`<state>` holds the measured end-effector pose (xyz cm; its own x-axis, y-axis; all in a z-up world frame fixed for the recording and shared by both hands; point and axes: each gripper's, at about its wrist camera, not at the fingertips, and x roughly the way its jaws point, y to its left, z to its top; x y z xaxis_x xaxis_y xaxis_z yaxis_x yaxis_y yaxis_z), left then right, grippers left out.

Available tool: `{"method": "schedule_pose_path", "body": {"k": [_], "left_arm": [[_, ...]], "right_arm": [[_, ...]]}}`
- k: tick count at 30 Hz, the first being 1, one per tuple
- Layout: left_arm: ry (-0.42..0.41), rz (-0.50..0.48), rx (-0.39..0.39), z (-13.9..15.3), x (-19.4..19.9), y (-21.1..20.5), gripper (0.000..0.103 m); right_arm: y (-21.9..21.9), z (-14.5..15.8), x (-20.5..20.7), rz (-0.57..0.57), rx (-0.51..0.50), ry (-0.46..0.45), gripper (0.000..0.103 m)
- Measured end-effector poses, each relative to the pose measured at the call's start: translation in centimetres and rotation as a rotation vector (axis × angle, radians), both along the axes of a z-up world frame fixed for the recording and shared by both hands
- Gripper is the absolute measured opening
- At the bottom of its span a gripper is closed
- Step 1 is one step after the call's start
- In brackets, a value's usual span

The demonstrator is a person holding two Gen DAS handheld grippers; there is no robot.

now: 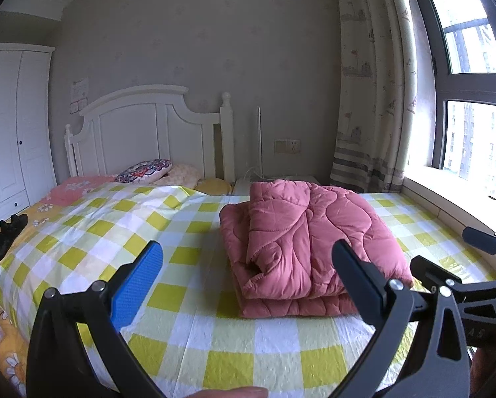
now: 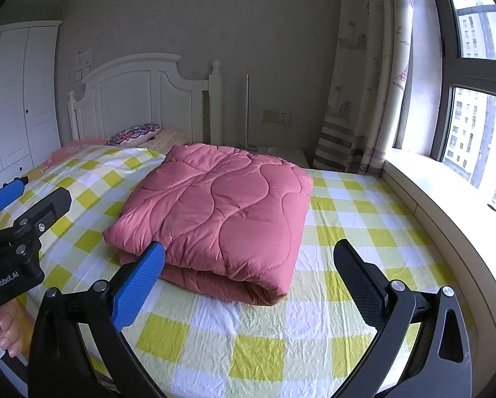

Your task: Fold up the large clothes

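A pink quilted garment (image 1: pixel 301 245) lies folded into a thick rectangular stack on the yellow-and-white checked bed sheet (image 1: pixel 195 338). It also shows in the right wrist view (image 2: pixel 221 219), where the sheet (image 2: pixel 248 341) spreads around it. My left gripper (image 1: pixel 248 252) is open and empty, held above the sheet just in front of the stack. My right gripper (image 2: pixel 249 248) is open and empty, also just in front of the stack. The left gripper shows at the left edge of the right wrist view (image 2: pixel 26 192).
A white headboard (image 1: pixel 148 132) and pillows (image 1: pixel 145 170) stand at the far end. A white wardrobe (image 1: pixel 9 126) is on the left. A window sill (image 2: pixel 447 205) and curtain (image 2: pixel 357 83) run along the right. A black item (image 1: pixel 1 238) lies at the bed's left edge.
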<state>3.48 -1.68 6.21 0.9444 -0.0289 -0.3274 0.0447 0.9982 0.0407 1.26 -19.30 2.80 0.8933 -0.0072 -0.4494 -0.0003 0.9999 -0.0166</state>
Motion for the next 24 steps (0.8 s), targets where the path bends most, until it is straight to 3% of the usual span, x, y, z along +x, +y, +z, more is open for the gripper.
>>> {"method": "schedule_pose_path", "body": {"k": [24], "left_arm": [[0.017,0.003,0.004,-0.63,0.07,0.35,0.101]], "right_arm": [[0.24,-0.43,0.13,-0.002,0.004,0.008,0.098]]}}
